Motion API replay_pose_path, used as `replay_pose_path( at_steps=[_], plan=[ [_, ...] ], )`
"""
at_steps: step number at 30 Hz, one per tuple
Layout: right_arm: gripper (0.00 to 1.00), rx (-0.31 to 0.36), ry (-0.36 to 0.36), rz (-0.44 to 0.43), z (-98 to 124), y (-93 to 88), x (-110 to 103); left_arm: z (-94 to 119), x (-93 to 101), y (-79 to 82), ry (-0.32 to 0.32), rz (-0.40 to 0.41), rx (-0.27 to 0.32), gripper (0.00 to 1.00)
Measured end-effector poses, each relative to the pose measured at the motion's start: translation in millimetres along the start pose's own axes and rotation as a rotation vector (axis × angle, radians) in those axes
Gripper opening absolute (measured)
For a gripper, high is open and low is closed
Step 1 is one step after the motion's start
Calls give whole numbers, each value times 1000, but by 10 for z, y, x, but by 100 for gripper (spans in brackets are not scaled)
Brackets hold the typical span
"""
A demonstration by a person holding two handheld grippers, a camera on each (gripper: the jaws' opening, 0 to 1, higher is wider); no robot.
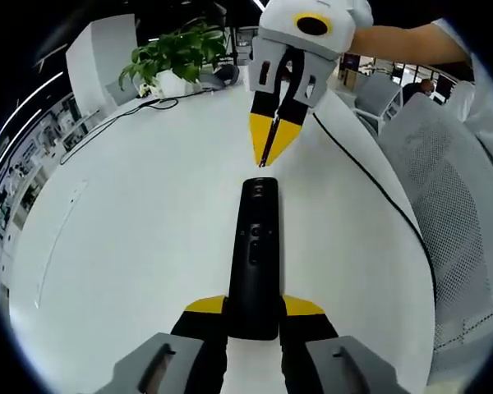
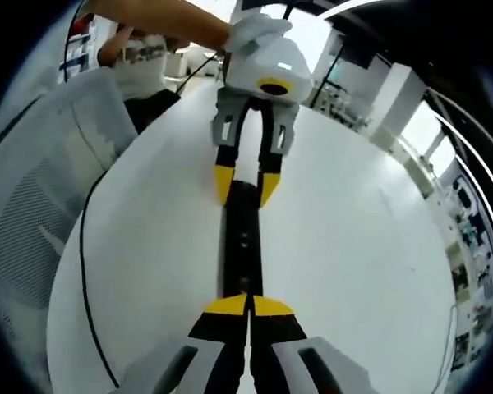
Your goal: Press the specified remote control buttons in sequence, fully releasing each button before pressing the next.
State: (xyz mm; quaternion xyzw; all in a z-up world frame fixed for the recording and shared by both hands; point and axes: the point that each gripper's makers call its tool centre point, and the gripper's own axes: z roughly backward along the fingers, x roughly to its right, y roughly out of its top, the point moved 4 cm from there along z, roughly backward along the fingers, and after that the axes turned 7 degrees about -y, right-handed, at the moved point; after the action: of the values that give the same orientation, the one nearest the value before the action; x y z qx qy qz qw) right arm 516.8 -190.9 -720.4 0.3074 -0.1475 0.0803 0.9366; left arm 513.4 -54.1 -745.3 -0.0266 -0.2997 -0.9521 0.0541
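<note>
The left gripper (image 1: 254, 308) clamps the remote control (image 1: 255, 254) at its 6 o'clock end. The right gripper (image 1: 268, 146), jaws together, hovers at 12 o'clock. It should descend straight onto one button and lift fully off after.

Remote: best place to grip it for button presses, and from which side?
Grip the remote across its narrow width at the button-free end, coming in along its length. It lies flat on the table. The left gripper does this, leaving the buttons clear for the right gripper.

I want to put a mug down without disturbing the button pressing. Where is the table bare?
Bare white table lies between the remote and the cable near the plant, and again between remote and black cable. The middle is crowded: left gripper clamps the remote, right gripper points at its far end.
</note>
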Motion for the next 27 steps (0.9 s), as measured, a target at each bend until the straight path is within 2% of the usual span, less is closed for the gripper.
replay_pose_path(
  at_steps=[8,17,24,27],
  plan=[
    [0,-29,2,34,-14,-5,24,-3,13,8,4,1,-3,22],
    [0,-98,87,25,-54,-18,-31,-5,17,9,-1,-9,-10,22],
    [0,-139,124,41,-119,16,12,-6,17,5,-7,-18,-10,22],
    [0,-177,155,51,-139,0,-2,-6,16,4,-7,-18,-11,22]
  ],
)
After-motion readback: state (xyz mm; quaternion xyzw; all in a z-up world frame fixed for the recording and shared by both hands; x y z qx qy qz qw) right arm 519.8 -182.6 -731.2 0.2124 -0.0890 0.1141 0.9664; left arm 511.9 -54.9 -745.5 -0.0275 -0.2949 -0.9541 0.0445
